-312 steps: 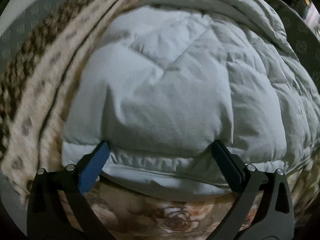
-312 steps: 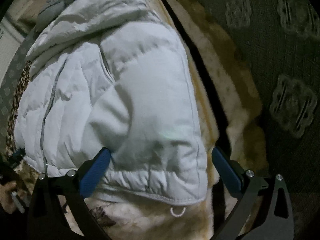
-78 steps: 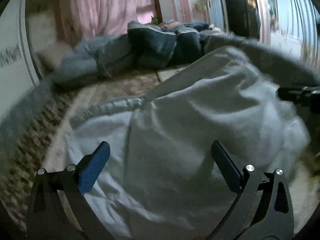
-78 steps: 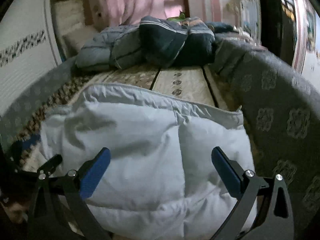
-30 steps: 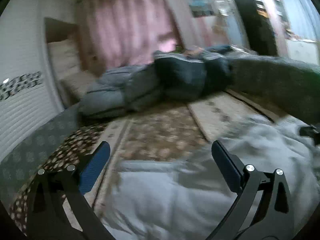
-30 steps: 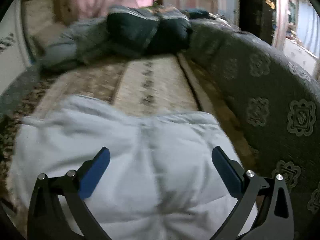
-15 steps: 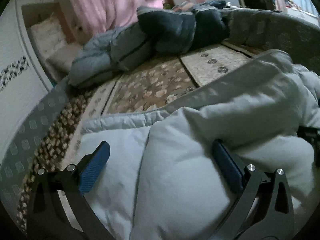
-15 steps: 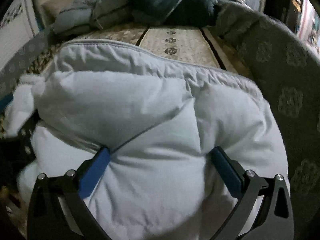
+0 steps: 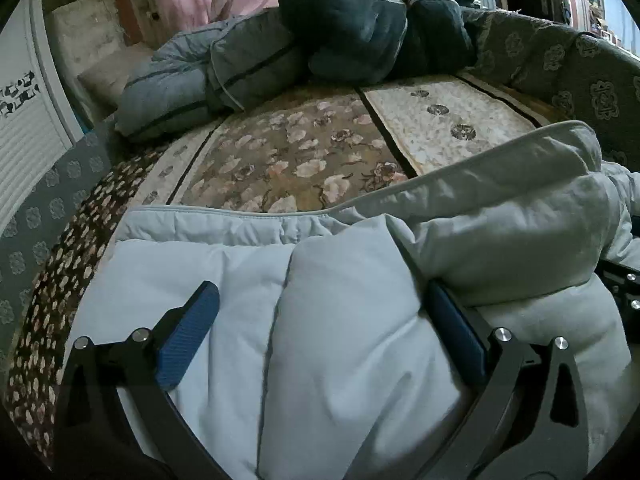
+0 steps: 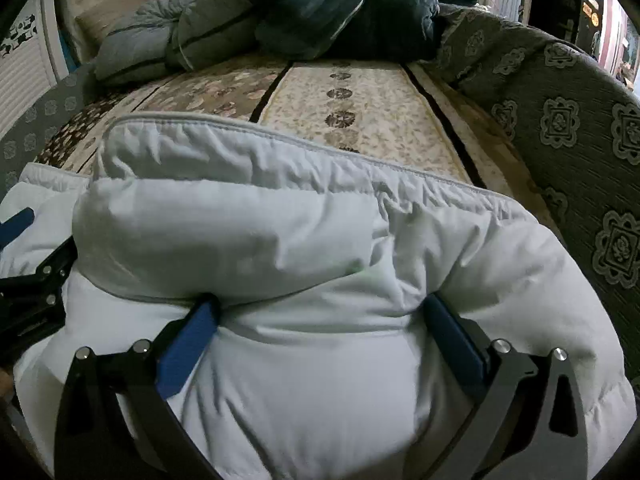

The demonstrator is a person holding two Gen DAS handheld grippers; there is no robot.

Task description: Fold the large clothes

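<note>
A: What is changing compared with half a second ago?

B: Very little is moving. The pale grey-white puffy quilted down jacket (image 9: 360, 320) is lying folded on the floral patterned bed cover (image 9: 304, 160), filling the lower half of both frames much as it did then. A second ago both cameras were swinging over it, with blur; now both are settling low against the bundle.

A: And the fingers?

B: The left gripper (image 9: 320, 328) is standing wide apart, its blue pads pressing into the padding without pinching anything. The right gripper (image 10: 320, 336) is likewise spread wide, its pads sinking into the crease under the upper roll.

A: What is that telling you about the task?

B: I am judging that the fold is already laid over and the tools are patting it flat; puffy filling is likely to spring back.

A: Is one view showing something the other is missing?

B: Yes. The right wrist view is showing the gathered hem (image 10: 280, 160) running straight across the middle of the frame, and the other tool at the left edge. The left wrist view is showing the flat lower layer at lower left, plus the heap of dark blue and grey padded coats (image 9: 320, 40) at the top centre.
</note>
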